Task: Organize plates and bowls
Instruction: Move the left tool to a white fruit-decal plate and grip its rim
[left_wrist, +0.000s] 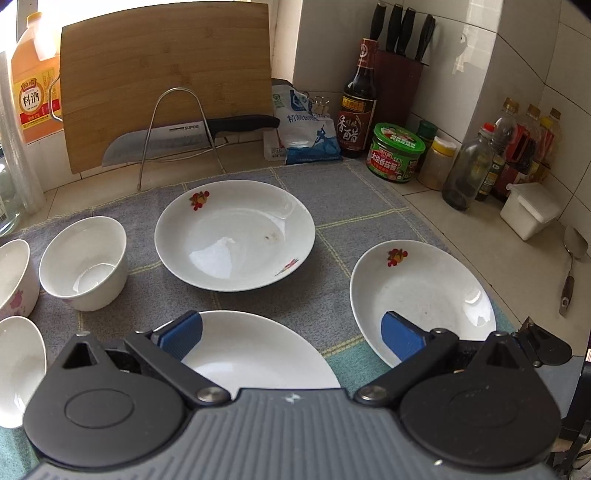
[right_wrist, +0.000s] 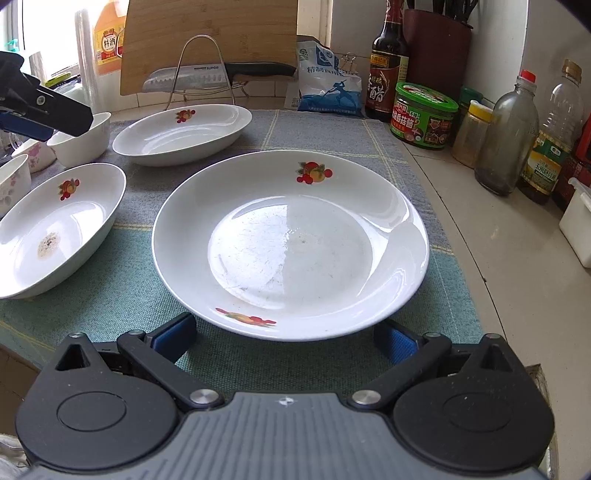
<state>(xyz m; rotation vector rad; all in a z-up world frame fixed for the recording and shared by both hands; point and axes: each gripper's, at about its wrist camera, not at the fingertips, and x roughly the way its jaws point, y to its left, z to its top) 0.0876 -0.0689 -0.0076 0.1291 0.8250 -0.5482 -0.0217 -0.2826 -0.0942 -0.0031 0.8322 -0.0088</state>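
Three white plates with red fruit prints lie on a grey-green cloth (left_wrist: 332, 236). In the left wrist view one plate (left_wrist: 234, 234) is in the middle, one (left_wrist: 424, 295) at the right, and one (left_wrist: 258, 350) directly below my open left gripper (left_wrist: 291, 338). Several white bowls stand at the left, the nearest upright one (left_wrist: 85, 262) beside the middle plate. In the right wrist view my open, empty right gripper (right_wrist: 286, 338) sits just short of the near rim of the right plate (right_wrist: 291, 240). The left gripper (right_wrist: 40, 110) shows at the upper left.
A cutting board (left_wrist: 166, 81) and a knife (left_wrist: 192, 134) on a wire rack stand at the back. Sauce bottles (left_wrist: 356, 103), a green jar (left_wrist: 397, 151), a knife block (left_wrist: 399, 77) and oil bottles (left_wrist: 469, 170) line the right wall. A spoon (left_wrist: 570, 269) lies at the counter's right.
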